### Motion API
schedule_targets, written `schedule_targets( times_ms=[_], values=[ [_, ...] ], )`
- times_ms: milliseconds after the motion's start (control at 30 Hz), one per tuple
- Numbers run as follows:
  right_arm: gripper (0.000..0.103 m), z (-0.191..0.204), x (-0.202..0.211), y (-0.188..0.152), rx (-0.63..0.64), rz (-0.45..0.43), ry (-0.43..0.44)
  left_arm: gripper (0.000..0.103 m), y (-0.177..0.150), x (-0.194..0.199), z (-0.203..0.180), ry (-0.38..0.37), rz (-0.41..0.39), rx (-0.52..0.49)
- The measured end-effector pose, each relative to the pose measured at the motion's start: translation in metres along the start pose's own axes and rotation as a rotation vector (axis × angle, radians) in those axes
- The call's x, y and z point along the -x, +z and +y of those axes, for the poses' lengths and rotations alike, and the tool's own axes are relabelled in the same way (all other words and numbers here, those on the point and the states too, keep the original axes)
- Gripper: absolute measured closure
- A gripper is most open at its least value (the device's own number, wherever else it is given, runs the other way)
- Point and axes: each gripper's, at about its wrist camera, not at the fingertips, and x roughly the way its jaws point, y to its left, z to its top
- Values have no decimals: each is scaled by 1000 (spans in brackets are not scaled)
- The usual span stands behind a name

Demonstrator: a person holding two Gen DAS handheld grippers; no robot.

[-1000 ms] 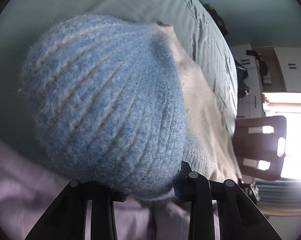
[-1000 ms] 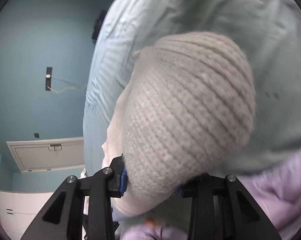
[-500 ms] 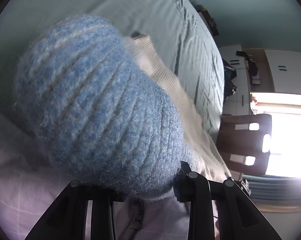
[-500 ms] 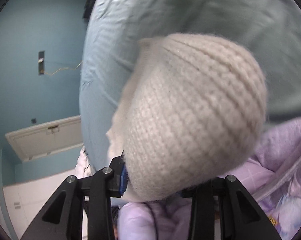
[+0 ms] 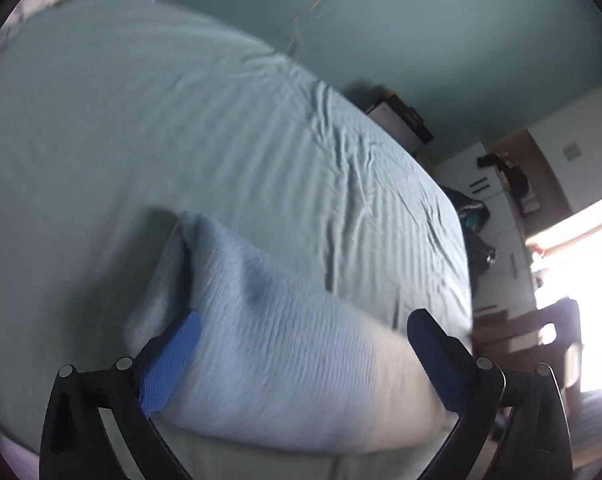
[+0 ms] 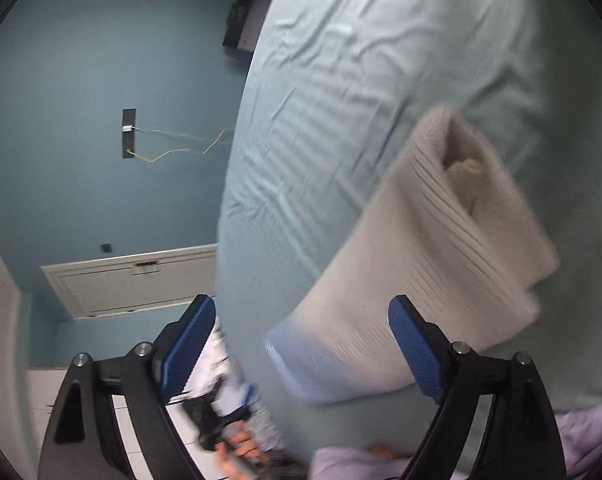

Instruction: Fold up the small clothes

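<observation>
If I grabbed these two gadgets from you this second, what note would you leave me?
Left gripper: jaws opening, pads clear of the blue knit end lying between them.
Right gripper: jaws opening, pads off the cream knit end, which sits partly between them.
The knit piece lies folded over on the pale green sheet.
Done: this fold is laid down and let go.
Left: check whether it needs another fold or tidying; I cannot tell from here.

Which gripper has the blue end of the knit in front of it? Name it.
The left gripper, jaws opening: the knit garment before it is light blue, whereas the end before the right gripper is cream with only a blue edge.
</observation>
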Motion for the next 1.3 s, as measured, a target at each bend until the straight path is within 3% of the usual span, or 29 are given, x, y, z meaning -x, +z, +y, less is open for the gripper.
schedule_targets(
  times_ms=[67, 133, 200, 333, 367, 400, 467, 600, 667, 700, 733, 800, 933, 1033, 1133, 1200, 1300],
  values=[
    [16, -12, -5, -4, 99, -17, -102, 0, -15, -4, -5, 60, 27, -99],
    [16, -32, -15, -6, 162, -36, -206, 0, -36, -14, -3, 185, 63, -208],
    [16, -52, -22, -3, 180, -73, -252, 0, -54, -31, -4, 292, 91, -307],
    [16, -85, -37, 5, 200, -53, -176, 0, -79, -61, -2, 404, 122, -443],
    [20, -89, -36, 5, 200, -29, -128, 0, -82, -70, -1, 434, 140, -458],
    [34, -93, -38, 6, 194, -6, -81, 0, -86, -81, 6, 453, 160, -453],
    [39, -98, -43, 11, 186, -14, -97, 0, -89, -88, 17, 443, 175, -409],
    [39, -85, -67, 17, 334, -42, -206, 0, -94, -88, 42, 368, 194, -307],
    [40, -78, -80, 18, 398, -51, -179, 0, -96, -86, 47, 353, 189, -305],
    [68, -79, -89, 20, 402, -35, -163, 0, -96, -85, 49, 350, 183, -306],
    [89, -81, -93, 21, 392, -13, -158, 0, -97, -84, 50, 349, 178, -307],
    [90, -89, -89, 24, 318, -28, -116, 0, -104, -81, 51, 346, 175, -308],
    [92, -78, -34, 1, 288, -170, -23, 0, -107, -76, 52, 337, 195, -297],
    [92, -81, -26, -13, 277, -225, -102, 0, -110, -80, 50, 339, 189, -313],
    [92, -119, -58, 7, 165, -163, -172, 0, -111, -81, 48, 333, 172, -319],
    [90, -144, -68, 16, 93, -147, -87, 0, -112, -77, 50, 326, 167, -321],
    [83, -147, -54, 17, 27, -128, -10, 0, -114, -73, 53, 321, 166, -321]
  ],
)
